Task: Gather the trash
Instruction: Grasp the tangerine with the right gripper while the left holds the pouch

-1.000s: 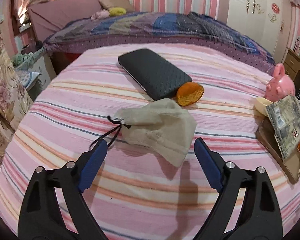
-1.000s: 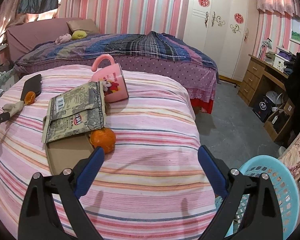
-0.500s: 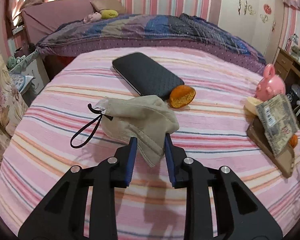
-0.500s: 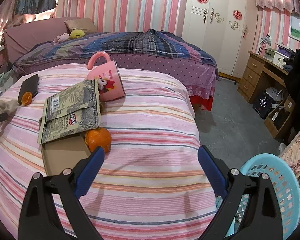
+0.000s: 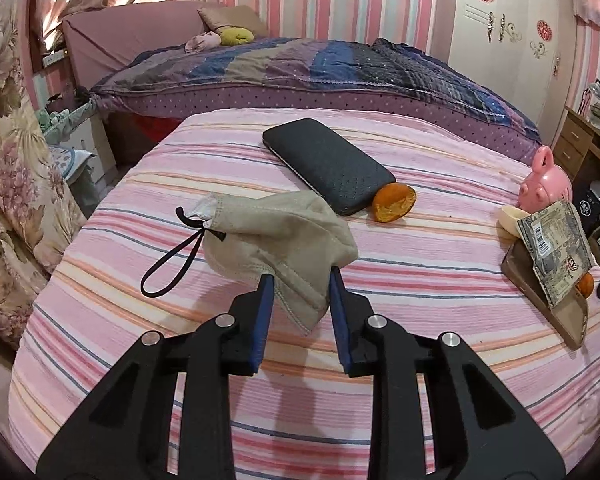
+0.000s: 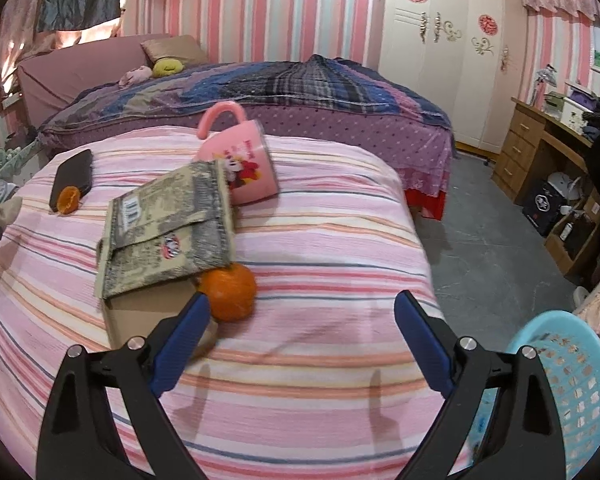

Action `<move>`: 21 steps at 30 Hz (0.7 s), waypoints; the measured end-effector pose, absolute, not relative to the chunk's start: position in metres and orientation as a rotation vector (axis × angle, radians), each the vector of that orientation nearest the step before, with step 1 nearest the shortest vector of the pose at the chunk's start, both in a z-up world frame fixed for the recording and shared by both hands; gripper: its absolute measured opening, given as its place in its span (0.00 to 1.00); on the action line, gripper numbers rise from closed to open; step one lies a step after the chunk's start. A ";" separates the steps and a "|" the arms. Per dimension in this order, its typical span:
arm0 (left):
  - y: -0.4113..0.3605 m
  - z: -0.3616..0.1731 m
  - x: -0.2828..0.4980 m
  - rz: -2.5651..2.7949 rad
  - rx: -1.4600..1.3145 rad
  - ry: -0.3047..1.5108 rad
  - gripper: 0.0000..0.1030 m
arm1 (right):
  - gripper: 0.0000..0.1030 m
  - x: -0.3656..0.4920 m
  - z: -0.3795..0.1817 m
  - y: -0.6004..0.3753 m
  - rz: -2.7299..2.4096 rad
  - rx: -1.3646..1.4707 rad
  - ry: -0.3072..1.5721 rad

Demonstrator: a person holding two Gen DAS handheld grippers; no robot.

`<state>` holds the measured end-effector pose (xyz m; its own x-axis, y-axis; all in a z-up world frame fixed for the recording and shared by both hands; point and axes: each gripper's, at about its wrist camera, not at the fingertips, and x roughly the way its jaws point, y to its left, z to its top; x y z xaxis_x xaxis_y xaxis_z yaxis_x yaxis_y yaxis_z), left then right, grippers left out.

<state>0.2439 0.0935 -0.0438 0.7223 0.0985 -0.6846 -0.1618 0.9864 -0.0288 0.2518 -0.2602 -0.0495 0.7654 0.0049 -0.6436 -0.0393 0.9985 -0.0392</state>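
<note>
My left gripper (image 5: 300, 292) is shut on a crumpled beige face mask (image 5: 284, 236) with a black ear loop (image 5: 172, 268) and holds it lifted above the striped table. An orange peel (image 5: 394, 202) lies beside a black case (image 5: 326, 164). My right gripper (image 6: 302, 320) is open and empty over the table's front, just right of a whole orange (image 6: 230, 292). A grey snack wrapper (image 6: 168, 228) lies on a cardboard piece (image 6: 148, 312). A light blue basket (image 6: 572, 392) stands on the floor at the lower right.
A pink mug (image 6: 240, 160) lies tipped behind the wrapper. A bed with a dark plaid quilt (image 6: 280, 88) stands behind the table. A wooden desk (image 6: 548, 148) and wardrobe (image 6: 452, 40) are at the right. Grey floor (image 6: 484, 248) lies between them.
My left gripper closed on the beige mask and lifted it off the table. My right gripper stayed open and shifted slightly toward the orange.
</note>
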 end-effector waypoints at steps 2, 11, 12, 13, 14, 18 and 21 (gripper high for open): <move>0.091 -0.044 0.244 0.138 -0.085 0.752 0.26 | 0.76 0.257 -0.052 -0.255 0.037 -0.048 0.715; 0.072 -0.043 0.242 0.097 -0.049 0.744 0.26 | 0.33 0.268 -0.058 -0.233 0.142 -0.049 0.769; 0.071 -0.042 0.241 0.096 -0.047 0.740 0.26 | 0.31 0.267 -0.059 -0.233 0.142 -0.051 0.766; 0.070 -0.041 0.240 0.093 -0.047 0.737 0.26 | 0.26 0.263 -0.055 -0.234 0.135 -0.054 0.753; 0.069 -0.040 0.239 0.090 -0.048 0.734 0.26 | 0.26 0.262 -0.055 -0.235 0.131 -0.054 0.751; 0.062 -0.037 0.235 0.077 -0.042 0.724 0.26 | 0.24 0.254 -0.052 -0.243 0.104 -0.040 0.740; 0.054 -0.036 0.232 0.065 -0.033 0.718 0.26 | 0.24 0.247 -0.050 -0.253 0.084 -0.028 0.731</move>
<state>0.2324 0.0536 -0.0363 0.7514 0.0482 -0.6581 -0.0711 0.9974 -0.0082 0.2475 -0.2530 -0.0503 0.7415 0.0670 -0.6676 -0.0868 0.9962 0.0036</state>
